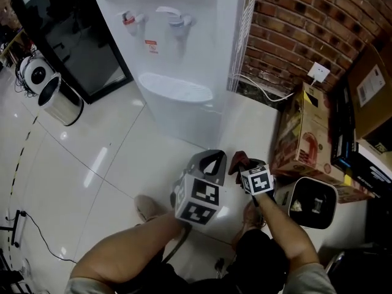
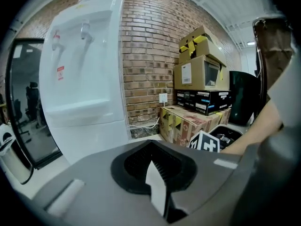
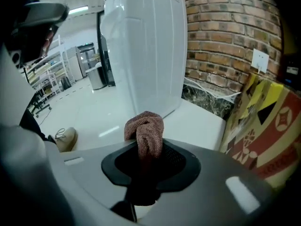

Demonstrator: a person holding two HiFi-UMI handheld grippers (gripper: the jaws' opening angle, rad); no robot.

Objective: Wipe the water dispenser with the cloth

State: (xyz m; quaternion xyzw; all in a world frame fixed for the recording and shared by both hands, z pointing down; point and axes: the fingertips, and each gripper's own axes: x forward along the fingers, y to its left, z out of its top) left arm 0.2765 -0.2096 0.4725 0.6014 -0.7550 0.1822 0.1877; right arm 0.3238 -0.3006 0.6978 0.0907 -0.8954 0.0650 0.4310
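Observation:
The white water dispenser (image 1: 177, 54) stands against the brick wall, with two taps over a drip tray; it also fills the left of the left gripper view (image 2: 80, 79) and the middle of the right gripper view (image 3: 146, 41). My right gripper (image 1: 241, 164) is shut on a reddish-brown cloth (image 3: 146, 128), which bunches up above the jaws. The cloth (image 1: 239, 160) hangs low over the floor, well short of the dispenser's base. My left gripper (image 1: 211, 164) sits just left of it, jaws together with nothing between them (image 2: 157, 182).
Cardboard boxes (image 1: 306, 139) are stacked at the right by the wall, with a black bin (image 1: 313, 202) in front of them. A steel waste can (image 1: 60, 100) and a dark glass-door cabinet (image 1: 73, 35) stand at the left. A cable runs from the wall socket (image 1: 318, 72).

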